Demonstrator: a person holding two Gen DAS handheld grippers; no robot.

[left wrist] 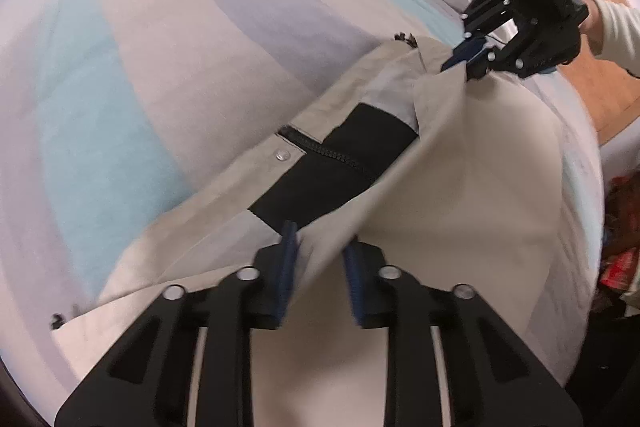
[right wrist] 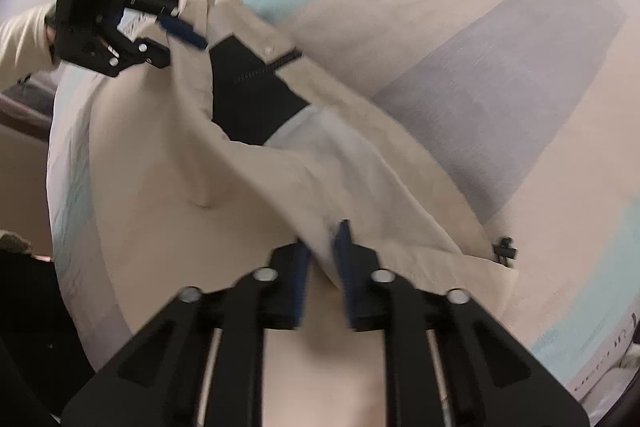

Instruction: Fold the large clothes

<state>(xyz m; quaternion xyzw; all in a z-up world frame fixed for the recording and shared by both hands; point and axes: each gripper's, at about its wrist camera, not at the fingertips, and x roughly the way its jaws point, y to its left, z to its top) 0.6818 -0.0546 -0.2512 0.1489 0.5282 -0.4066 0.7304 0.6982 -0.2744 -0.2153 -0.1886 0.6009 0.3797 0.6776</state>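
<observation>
Jacket, one, beige; two tongs clamping its edge.

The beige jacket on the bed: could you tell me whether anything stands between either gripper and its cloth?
Nothing visible does. The left gripper and the right gripper are each already shut on the waistband edge of the beige jacket, which lies on the striped bedspread.

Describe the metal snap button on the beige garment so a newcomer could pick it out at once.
Start from the striped bedspread, then the beige garment spread across it. Along the garment's upper edge lies a black panel crossed by a zipper. The snap button sits just beside the zipper's end on beige cloth: the only small round silver dot there.
</observation>
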